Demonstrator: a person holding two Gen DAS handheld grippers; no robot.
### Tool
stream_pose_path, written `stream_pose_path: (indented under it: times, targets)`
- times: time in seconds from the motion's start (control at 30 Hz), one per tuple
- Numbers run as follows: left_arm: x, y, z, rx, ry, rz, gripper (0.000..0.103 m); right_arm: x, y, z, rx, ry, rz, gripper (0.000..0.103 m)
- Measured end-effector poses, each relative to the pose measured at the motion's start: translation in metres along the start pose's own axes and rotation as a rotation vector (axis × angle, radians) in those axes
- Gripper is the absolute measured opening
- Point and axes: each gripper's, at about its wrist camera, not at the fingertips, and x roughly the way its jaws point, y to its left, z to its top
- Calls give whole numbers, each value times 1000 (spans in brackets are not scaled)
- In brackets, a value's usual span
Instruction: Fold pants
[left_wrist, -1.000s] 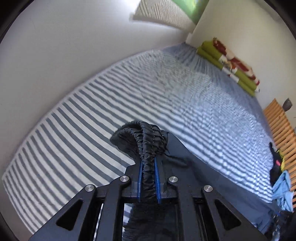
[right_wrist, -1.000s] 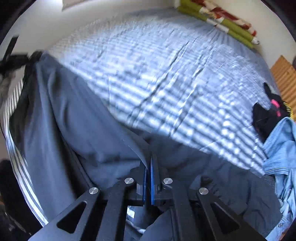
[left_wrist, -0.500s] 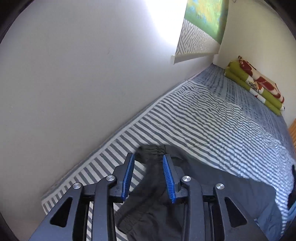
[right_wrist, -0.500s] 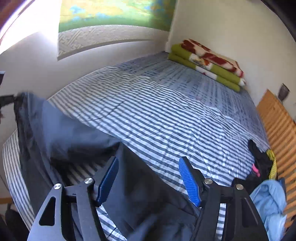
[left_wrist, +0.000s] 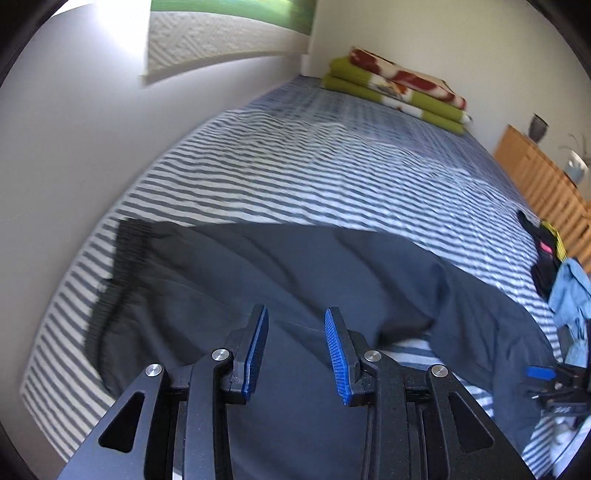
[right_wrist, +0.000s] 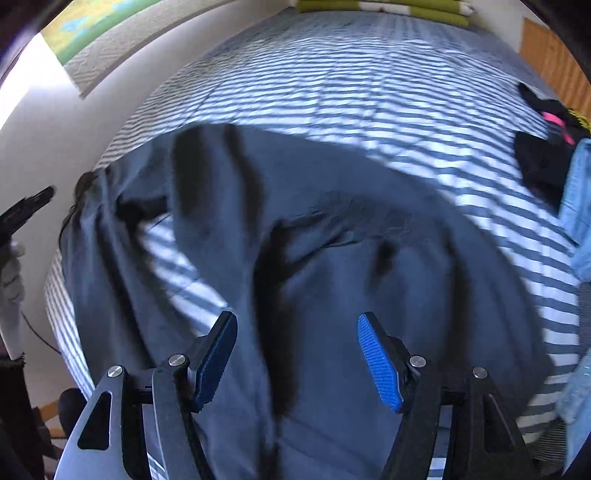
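Observation:
Dark grey pants (left_wrist: 280, 273) lie spread across the near part of a striped bed, their gathered waistband (left_wrist: 125, 236) toward the wall on the left. My left gripper (left_wrist: 295, 317) hovers open just above the cloth, nothing between its blue pads. In the right wrist view the same pants (right_wrist: 332, 236) lie rumpled with a patch of sheet showing between the legs, and my right gripper (right_wrist: 297, 325) stands wide open over them. The right gripper (left_wrist: 543, 373) also shows at the right edge of the left wrist view.
The blue-and-white striped bed (left_wrist: 332, 162) runs along a white wall (left_wrist: 74, 129). A folded green and red blanket (left_wrist: 395, 92) lies at its far end. Black and light blue clothes (left_wrist: 557, 273) are piled at the right, by a wooden slatted frame (left_wrist: 543, 173).
Both grippers let go of the pants and opened. The pants dropped and now lie spread on the bed, and both grippers have swung to look across them.

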Motion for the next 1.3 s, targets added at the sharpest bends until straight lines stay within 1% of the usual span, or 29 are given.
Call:
stream_pose_path:
  times: [0.03, 0.07, 0.1, 0.13, 0.17, 0.23, 0.27, 0.33, 0.4, 0.47, 0.53, 0.6, 0.63, 0.67, 0.7, 0.73, 0.77, 0.8, 0.83, 0.9, 0.93, 1.0, 1.03, 1.07, 1.1, 1.13, 1.17, 1.23, 1.3]
  targets:
    - [1, -18, -7, 9, 9, -16, 35, 8, 10, 2, -28, 15, -27, 64]
    - [2, -30, -12, 14, 17, -29, 35, 19, 18, 1, -62, 37, -73, 63]
    - [4, -40, -16, 18, 25, -36, 35, 31, 26, -1, -101, 63, -135, 49]
    - [5, -48, -19, 26, 31, -41, 35, 40, 27, -5, -114, 90, -172, 21]
    - [5, -54, -23, 36, 35, -44, 35, 43, 23, -10, -105, 112, -185, 10]
    - [3, -57, -28, 53, 36, -42, 35, 26, 10, -20, -57, 80, -175, 2]
    - [0, -58, -31, 57, 36, -39, 35, 13, 0, -26, -25, 61, -190, 2]
    - [-2, -60, -36, 54, 37, -44, 35, -23, -30, -50, 81, 4, -183, 2]
    - [-5, -57, -39, 42, 39, -59, 35, -60, -57, -84, 173, -44, -171, 2]
    - [-4, -56, -42, 44, 47, -64, 35, -85, -76, -116, 228, -50, -196, 2]
    - [-2, -62, -46, 58, 55, -70, 35, -98, -90, -154, 274, -7, -207, 2]
    - [-2, -63, -47, 76, 63, -83, 35, -100, -94, -190, 273, 90, -180, 4]
    - [0, -65, -48, 86, 66, -88, 35, -101, -95, -206, 277, 123, -179, 5]
    - [1, -70, -50, 94, 70, -96, 35, -103, -97, -219, 284, 151, -184, 8]
    - [3, -75, -51, 98, 74, -103, 35, -107, -100, -231, 296, 171, -195, 20]
    - [5, -79, -53, 104, 77, -109, 35, -114, -103, -236, 309, 159, -205, 34]
    - [6, -84, -54, 111, 80, -114, 35, -124, -106, -237, 321, 122, -212, 37]
    - [7, -89, -56, 116, 83, -117, 35, -135, -109, -237, 322, 70, -215, 37]
    - [8, -92, -57, 119, 85, -119, 35, -142, -112, -231, 316, 41, -214, 39]
    - [7, -99, -59, 127, 87, -123, 35, -154, -123, -212, 306, -33, -202, 41]
    - [6, -100, -60, 131, 84, -122, 35, -157, -133, -199, 304, -70, -195, 45]
    - [1, -101, -62, 142, 76, -110, 35, -154, -153, -176, 328, -106, -215, 49]
    - [-2, -100, -64, 146, 74, -109, 35, -153, -161, -167, 348, -125, -196, 49]
    - [-4, -99, -65, 152, 77, -113, 35, -152, -164, -161, 358, -134, -155, 49]
    - [-6, -97, -67, 161, 86, -117, 35, -152, -167, -158, 360, -120, -91, 49]
    - [-8, -97, -70, 172, 93, -114, 35, -152, -166, -158, 342, -99, -56, 49]
    - [-8, -97, -73, 187, 96, -106, 35, -153, -161, -158, 302, -72, -44, 49]
    - [-3, -101, -78, 216, 101, -89, 35, -159, -145, -170, 191, -25, -83, 49]
    - [7, -107, -82, 223, 118, -95, 35, -168, -126, -183, 100, -12, -114, 49]
